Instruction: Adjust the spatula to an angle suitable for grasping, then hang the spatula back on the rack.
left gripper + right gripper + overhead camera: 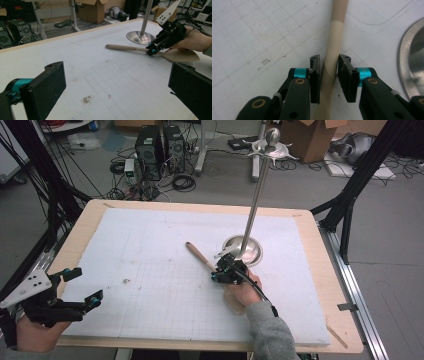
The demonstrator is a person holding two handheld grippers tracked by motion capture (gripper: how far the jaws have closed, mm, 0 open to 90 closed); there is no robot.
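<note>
Right tongs pinch the wooden spatula handle, just beside the steel stand base. Left tongs spread wide, holding nothing, well apart from that base.

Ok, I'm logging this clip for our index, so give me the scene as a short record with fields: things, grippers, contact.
surface: white gridded mat on a wooden table
tool: wooden spatula, lying flat on the mat
stand: metal stand, upright, round base beside the spatula
right gripper: jaws closed on the spatula's handle
left gripper: jaws wide open, nothing between them, over the mat's near left part
contact: spatula blade rests on the mat under the right hand
</note>
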